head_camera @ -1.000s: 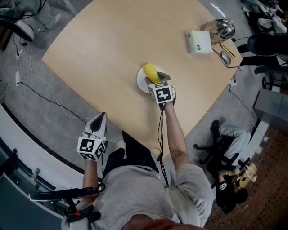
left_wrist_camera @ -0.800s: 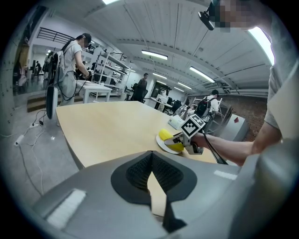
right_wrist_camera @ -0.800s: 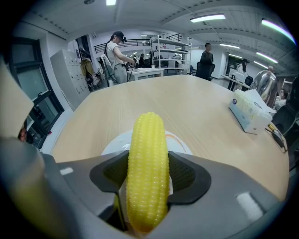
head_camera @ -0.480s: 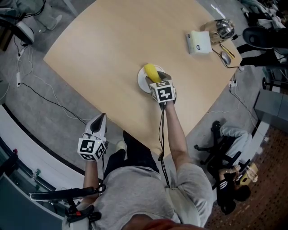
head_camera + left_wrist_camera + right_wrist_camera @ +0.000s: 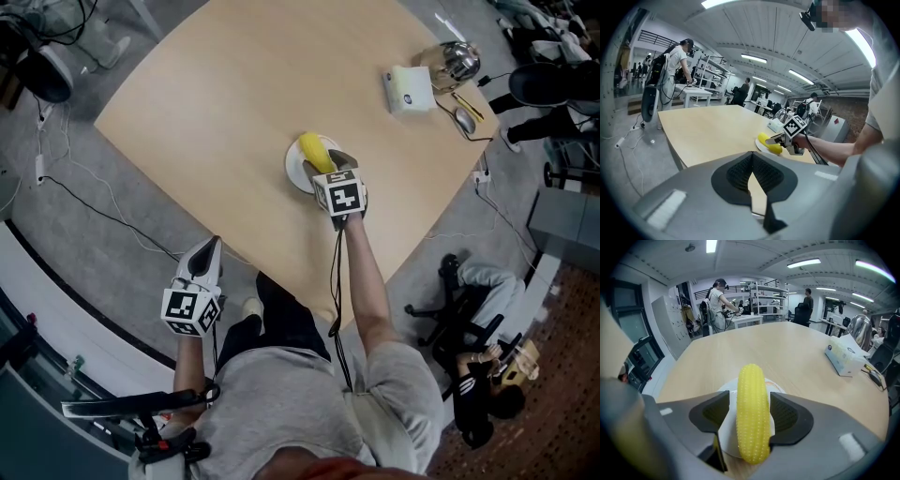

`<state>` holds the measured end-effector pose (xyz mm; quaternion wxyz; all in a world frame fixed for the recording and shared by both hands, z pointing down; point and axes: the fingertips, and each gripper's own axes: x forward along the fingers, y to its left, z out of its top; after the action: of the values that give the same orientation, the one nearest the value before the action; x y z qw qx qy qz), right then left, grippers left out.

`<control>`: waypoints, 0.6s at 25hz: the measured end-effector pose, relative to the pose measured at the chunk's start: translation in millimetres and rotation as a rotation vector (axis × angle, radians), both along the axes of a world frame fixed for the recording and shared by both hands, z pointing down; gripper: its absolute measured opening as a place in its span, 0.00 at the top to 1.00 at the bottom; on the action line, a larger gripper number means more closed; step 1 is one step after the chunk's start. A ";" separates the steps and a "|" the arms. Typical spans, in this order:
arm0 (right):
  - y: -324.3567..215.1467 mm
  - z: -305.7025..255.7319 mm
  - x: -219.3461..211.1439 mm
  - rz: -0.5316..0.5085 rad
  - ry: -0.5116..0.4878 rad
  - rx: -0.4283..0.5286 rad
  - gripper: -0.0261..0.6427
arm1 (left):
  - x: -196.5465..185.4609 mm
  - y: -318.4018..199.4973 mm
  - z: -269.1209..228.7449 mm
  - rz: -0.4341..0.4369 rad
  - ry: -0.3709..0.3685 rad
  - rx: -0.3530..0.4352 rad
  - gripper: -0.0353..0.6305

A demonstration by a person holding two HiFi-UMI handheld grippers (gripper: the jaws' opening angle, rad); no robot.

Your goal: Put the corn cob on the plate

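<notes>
A yellow corn cob (image 5: 316, 152) lies on a small white plate (image 5: 294, 171) in the middle of the wooden table. My right gripper (image 5: 330, 165) points down at it from the near side. In the right gripper view the cob (image 5: 752, 413) lies lengthwise between the two pads, with a gap showing at the left pad. Those jaws have just been opening and stand open around the cob. My left gripper (image 5: 206, 247) hangs off the table's near-left edge, shut and empty. From its view the cob (image 5: 768, 143) and the right gripper (image 5: 780, 138) show across the table.
A white box (image 5: 410, 89), a shiny metal kettle (image 5: 457, 62) and a computer mouse (image 5: 466, 120) sit at the table's far right corner. An office chair (image 5: 450, 300) stands on the floor at the right. Cables run over the floor at the left. People stand at benches in the background.
</notes>
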<state>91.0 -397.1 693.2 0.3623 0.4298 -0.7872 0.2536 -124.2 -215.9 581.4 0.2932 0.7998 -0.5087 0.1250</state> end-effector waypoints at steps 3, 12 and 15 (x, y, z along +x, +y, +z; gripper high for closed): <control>2.2 -7.3 1.1 0.004 -0.004 0.017 0.55 | 1.2 1.6 -3.6 0.005 -0.001 0.011 0.92; 19.5 -36.8 4.6 0.010 -0.006 0.092 0.56 | 2.1 16.1 -17.1 0.021 -0.012 0.046 0.92; 28.8 -47.3 6.1 0.017 -0.011 0.110 0.57 | 0.9 21.6 -24.1 0.026 -0.021 0.066 0.92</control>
<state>97.1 -368.3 645.8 0.3317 0.4545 -0.7982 0.2152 -123.3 -194.3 557.3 0.2599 0.8142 -0.5051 0.1203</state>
